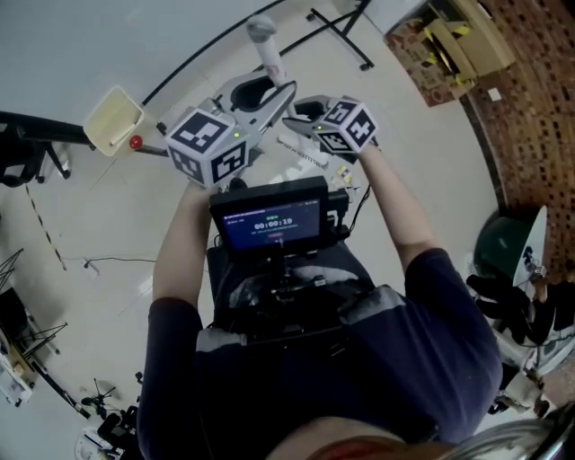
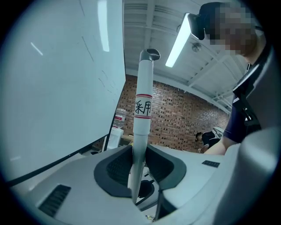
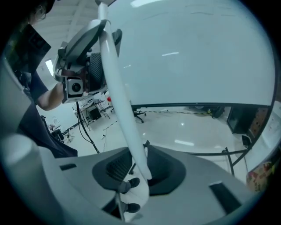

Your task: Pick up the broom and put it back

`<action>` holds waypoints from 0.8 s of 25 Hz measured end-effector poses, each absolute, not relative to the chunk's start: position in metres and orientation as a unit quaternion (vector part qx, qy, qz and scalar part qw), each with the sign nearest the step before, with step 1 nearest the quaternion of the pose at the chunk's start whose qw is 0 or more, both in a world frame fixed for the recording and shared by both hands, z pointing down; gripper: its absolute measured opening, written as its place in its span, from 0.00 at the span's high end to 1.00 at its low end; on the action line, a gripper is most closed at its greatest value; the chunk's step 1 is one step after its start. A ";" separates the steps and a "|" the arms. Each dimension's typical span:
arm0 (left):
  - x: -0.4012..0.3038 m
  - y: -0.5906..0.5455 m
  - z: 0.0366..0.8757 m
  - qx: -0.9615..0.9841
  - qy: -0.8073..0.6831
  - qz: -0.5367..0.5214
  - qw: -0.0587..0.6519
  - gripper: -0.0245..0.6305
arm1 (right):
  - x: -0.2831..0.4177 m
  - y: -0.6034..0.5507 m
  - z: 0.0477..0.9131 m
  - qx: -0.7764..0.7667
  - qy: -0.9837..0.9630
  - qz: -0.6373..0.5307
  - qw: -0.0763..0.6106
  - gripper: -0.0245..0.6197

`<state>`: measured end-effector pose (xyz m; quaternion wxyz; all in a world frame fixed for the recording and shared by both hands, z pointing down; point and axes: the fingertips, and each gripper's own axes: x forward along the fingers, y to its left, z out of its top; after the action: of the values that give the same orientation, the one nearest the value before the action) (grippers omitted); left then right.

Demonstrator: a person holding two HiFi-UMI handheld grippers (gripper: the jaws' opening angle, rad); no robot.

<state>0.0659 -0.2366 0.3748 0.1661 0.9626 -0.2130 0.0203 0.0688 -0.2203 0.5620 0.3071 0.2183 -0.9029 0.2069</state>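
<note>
The broom handle point(image 1: 267, 47) is a pale grey-white pole, and both grippers hold it in front of the person. In the left gripper view the handle point(image 2: 142, 114) stands upright between the jaws, with a red-edged label and a capped top end. My left gripper point(image 2: 140, 163) is shut on it. My right gripper point(image 3: 139, 169) is shut on the same handle point(image 3: 115, 74), which slants up to the left there. The left gripper point(image 3: 81, 55) shows higher up on the pole. In the head view the left gripper point(image 1: 268, 97) and the right gripper point(image 1: 301, 119) sit close together. The broom's head is mostly hidden.
A cream dustpan point(image 1: 112, 117) with a red knob lies on the floor at the left. Black stand legs point(image 1: 340, 25) and cardboard boxes point(image 1: 449, 40) are farther off. A large white board point(image 2: 57, 88) stands close by, with a brick wall point(image 2: 184, 118) behind it.
</note>
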 end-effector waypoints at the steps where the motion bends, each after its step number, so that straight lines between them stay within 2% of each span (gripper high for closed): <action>1: 0.054 -0.243 0.383 0.961 -0.213 0.018 0.176 0.82 | 0.059 -0.224 0.570 0.218 -0.899 0.213 0.316 0.76; 12: -0.017 -0.303 0.472 0.930 -0.242 0.026 0.276 0.82 | -0.002 -0.262 0.655 0.201 -0.853 0.203 0.438 0.80; 20: -0.010 -0.348 0.561 0.908 -0.280 0.066 0.303 0.81 | -0.010 -0.307 0.745 0.151 -0.826 0.195 0.507 0.80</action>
<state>-0.0096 -0.3484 0.5609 0.3028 0.9085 -0.2804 0.0657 -0.0102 -0.3071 0.7451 0.5069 0.1507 -0.8261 0.1947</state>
